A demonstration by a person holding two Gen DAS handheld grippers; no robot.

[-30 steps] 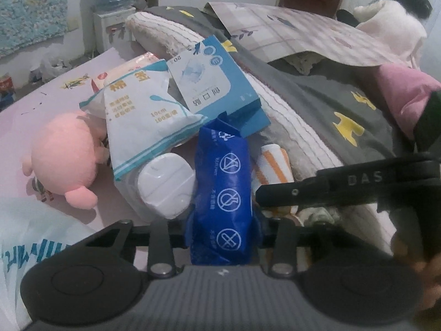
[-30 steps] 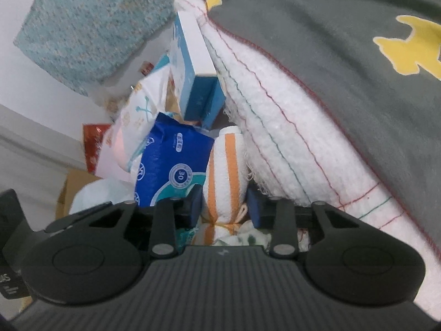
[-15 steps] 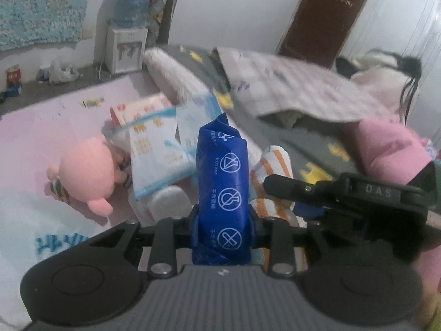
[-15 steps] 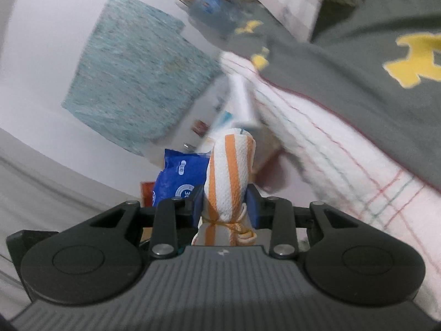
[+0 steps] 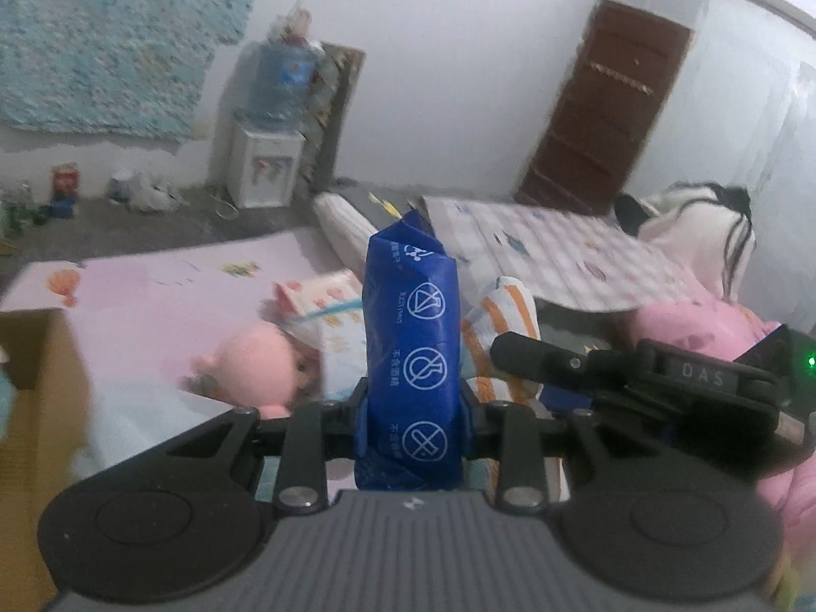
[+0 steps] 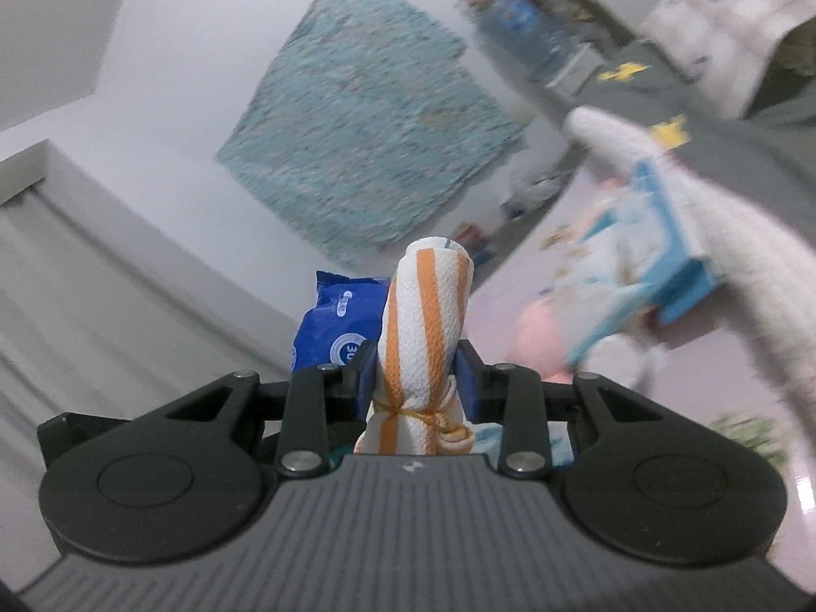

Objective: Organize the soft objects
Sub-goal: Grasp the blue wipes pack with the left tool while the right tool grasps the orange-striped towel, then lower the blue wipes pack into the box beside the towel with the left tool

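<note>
The left gripper point(image 5: 412, 403) holds a blue pack point(image 5: 410, 352); the right gripper point(image 6: 419, 377) holds a striped towel roll point(image 6: 426, 336). A cardboard box point(image 5: 30, 357) stands at left, contents unseen.

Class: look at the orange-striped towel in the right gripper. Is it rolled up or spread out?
Rolled up. The towel stands as a tight bundle between the right gripper's jaws, tied near its base with a yellow string.
</note>
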